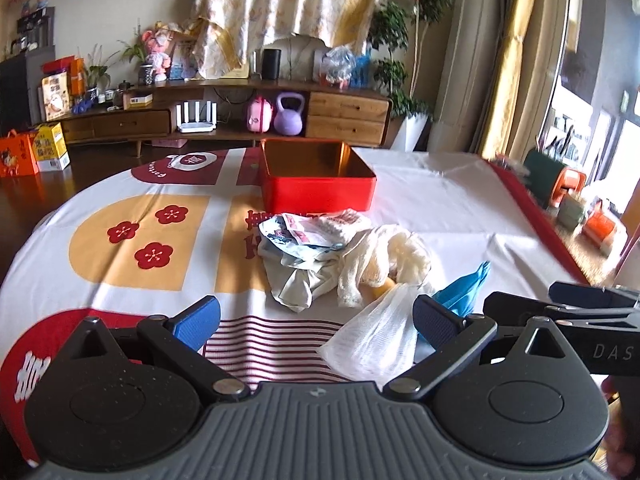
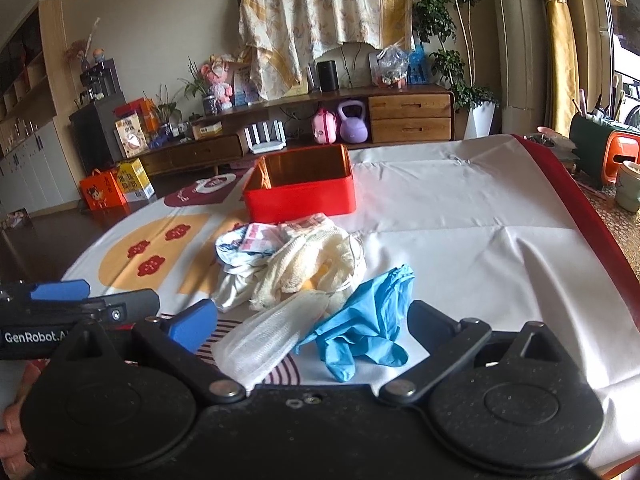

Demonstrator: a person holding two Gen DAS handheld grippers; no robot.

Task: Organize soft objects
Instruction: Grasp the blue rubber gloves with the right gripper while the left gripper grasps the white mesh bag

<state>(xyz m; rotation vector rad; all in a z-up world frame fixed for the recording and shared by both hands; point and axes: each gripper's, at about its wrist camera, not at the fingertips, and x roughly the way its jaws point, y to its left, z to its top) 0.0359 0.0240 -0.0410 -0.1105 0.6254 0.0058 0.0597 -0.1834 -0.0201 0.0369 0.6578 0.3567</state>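
A heap of soft things lies mid-table: a cream knitted cloth, a pale grey rag, printed packets, a white mesh bag and a blue rubber glove. Behind the heap stands an open red tin box, empty inside. My left gripper is open, low over the table just short of the mesh bag. My right gripper is open too, with the glove and the mesh bag lying between its fingers, untouched.
The table wears a white cloth with red and yellow prints; its red right edge drops off. The other gripper's body shows at the right and at the left. A wooden sideboard stands beyond.
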